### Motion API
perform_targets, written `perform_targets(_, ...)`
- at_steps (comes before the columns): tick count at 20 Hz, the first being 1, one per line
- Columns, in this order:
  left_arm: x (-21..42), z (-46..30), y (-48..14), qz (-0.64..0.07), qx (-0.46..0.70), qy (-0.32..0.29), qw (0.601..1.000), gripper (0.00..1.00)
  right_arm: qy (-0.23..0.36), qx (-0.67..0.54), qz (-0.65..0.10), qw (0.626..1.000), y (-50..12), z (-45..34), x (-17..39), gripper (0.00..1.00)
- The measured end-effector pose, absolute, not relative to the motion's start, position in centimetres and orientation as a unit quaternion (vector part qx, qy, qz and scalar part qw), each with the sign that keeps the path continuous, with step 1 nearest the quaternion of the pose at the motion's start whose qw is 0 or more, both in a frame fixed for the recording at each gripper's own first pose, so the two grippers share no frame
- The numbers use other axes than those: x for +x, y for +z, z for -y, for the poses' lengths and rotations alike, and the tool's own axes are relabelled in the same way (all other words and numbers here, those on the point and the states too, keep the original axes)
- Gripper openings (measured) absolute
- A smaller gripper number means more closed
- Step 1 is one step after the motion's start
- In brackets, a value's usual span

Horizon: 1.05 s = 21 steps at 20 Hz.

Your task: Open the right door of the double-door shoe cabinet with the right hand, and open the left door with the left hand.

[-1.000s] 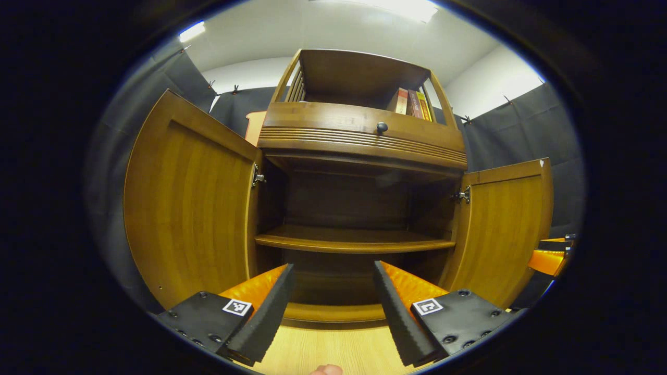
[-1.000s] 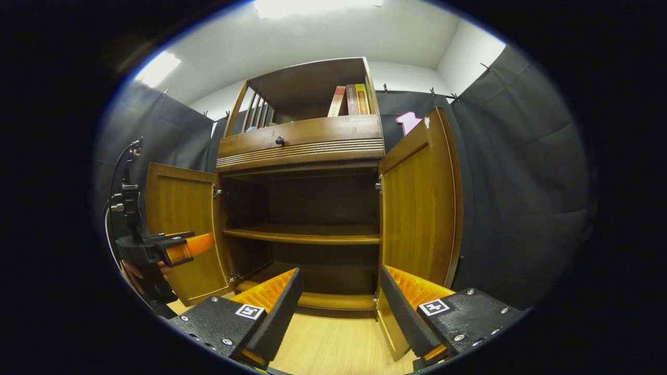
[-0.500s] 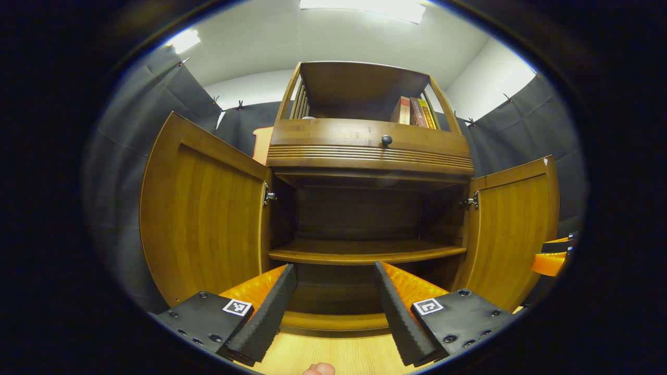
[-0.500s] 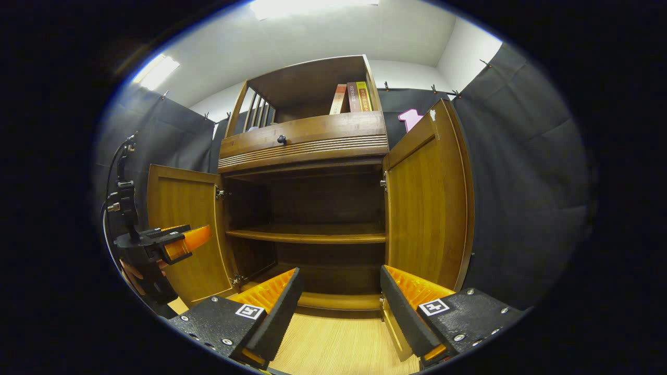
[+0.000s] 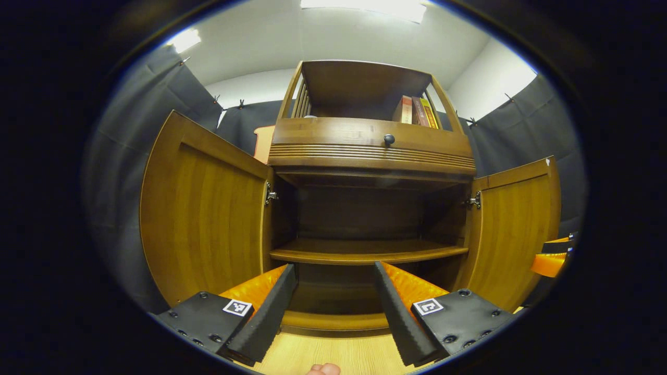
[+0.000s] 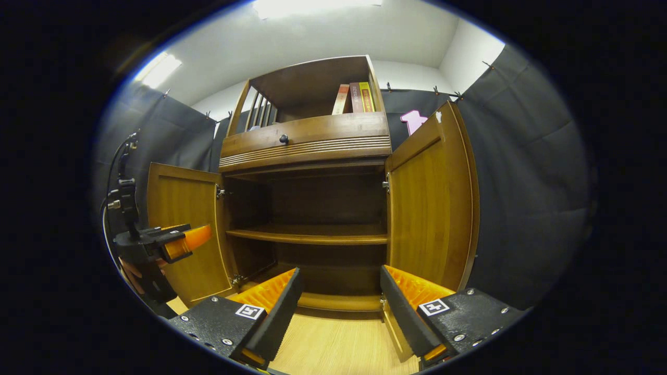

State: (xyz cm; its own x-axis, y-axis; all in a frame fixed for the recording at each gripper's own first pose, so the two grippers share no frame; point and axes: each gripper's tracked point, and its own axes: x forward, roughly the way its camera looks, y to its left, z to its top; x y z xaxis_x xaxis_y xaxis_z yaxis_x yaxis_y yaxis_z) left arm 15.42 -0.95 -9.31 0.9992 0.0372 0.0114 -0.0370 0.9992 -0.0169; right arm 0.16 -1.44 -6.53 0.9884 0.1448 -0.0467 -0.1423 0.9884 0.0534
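Facing the brown wooden double-door shoe cabinet [image 5: 372,156], with wooden left door [image 5: 203,208] and wooden right door [image 6: 430,200] both standing swung wide. Holding left tool [image 5: 333,307] and right tool [image 6: 338,307] spread apart, gripping nothing, just short of the doors.

left gripper view: low, near, facing up into shoe cabinet [image 5: 365,208].
right gripper view: low, right of centre.
shared: cabinet interior.
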Motion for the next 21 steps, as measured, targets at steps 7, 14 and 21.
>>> perform_targets(7, 15.75, 0.37, -9.18, 0.007, -0.012, 0.018, 1.0, 0.98, 0.067, 0.028, -0.027, 0.997, -6.63, 1.72, 0.3, 0.92)
perform_targets(14, 15.63, 0.16, -9.51, 0.004, -0.017, 0.019, 1.0, 0.97, 0.065, 0.03, -0.029, 0.997, -7.01, 1.61, 0.45, 0.92)
perform_targets(21, 15.71, 0.13, -9.23, 0.009, -0.013, 0.019, 1.0, 0.95, 0.07, 0.031, -0.028, 0.997, -6.97, 1.31, 0.81, 1.0)
